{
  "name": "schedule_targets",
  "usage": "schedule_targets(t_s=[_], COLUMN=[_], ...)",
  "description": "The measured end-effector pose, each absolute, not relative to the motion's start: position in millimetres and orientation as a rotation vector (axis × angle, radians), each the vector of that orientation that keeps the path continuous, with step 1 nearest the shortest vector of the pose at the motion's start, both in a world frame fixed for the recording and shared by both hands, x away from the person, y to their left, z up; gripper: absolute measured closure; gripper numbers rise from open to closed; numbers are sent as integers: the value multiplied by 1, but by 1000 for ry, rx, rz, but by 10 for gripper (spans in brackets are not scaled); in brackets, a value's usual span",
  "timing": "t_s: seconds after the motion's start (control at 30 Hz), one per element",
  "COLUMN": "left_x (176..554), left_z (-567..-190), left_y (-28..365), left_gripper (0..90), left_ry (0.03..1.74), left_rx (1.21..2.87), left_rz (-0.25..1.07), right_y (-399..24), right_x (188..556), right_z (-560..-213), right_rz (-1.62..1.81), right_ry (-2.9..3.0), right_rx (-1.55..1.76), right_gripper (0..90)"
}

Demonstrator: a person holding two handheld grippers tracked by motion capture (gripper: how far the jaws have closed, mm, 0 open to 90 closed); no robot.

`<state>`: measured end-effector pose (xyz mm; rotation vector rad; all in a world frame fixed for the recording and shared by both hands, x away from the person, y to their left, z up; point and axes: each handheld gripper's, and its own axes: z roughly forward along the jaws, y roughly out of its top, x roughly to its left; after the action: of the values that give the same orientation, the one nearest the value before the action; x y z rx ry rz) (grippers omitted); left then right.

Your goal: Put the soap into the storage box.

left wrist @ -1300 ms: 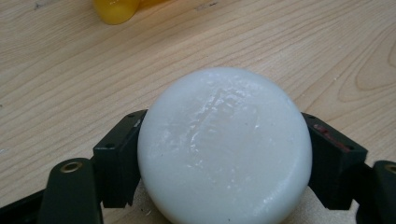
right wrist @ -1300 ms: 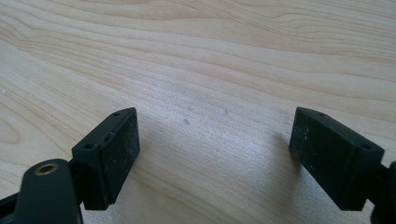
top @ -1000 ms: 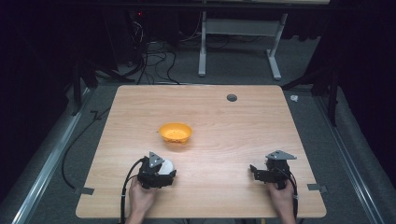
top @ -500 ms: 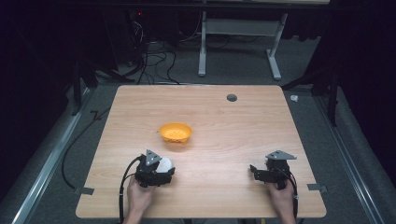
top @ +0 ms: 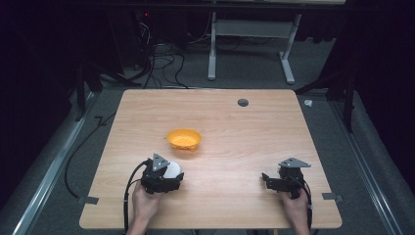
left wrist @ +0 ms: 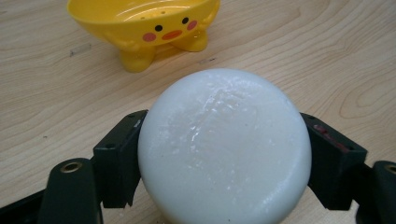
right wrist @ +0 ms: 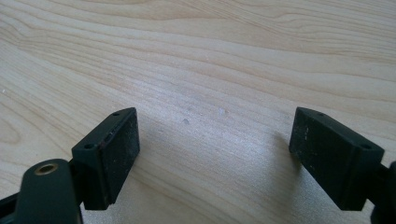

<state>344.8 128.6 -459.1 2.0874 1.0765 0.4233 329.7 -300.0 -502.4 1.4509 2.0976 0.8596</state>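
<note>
Holding a white soap (left wrist: 224,144) in my left gripper (top: 161,178), just short of the yellow duck dish (top: 184,139).
It looks slick and could squirt out under squeeze; my right gripper (top: 284,182) sits wide and empty on the counter (top: 244,132).

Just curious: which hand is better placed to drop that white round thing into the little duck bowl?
Left, probably. The left gripper already grips the white round soap, with the yellow duck-faced bowl just ahead.

lab/recording room | dark surround, lone wooden desk (top: 274,127) | cable tangle (top: 156,58) on floor at 11 o'clock | bare desk frame (top: 249,36) at 12 o'clock
</note>
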Motion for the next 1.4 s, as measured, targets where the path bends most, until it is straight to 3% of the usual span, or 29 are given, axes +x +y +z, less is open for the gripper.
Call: schedule_targets(t_s=[1.4], left_x=[381], left_z=[-413], left_y=[126], left_gripper=[245], left_ry=[1031], left_rx=[2034], left_rz=[368], right_y=[-300], right_x=[330], right_z=[-502], right_rz=[860], right_ry=[2097], right_rx=[1453], right_gripper=[170])
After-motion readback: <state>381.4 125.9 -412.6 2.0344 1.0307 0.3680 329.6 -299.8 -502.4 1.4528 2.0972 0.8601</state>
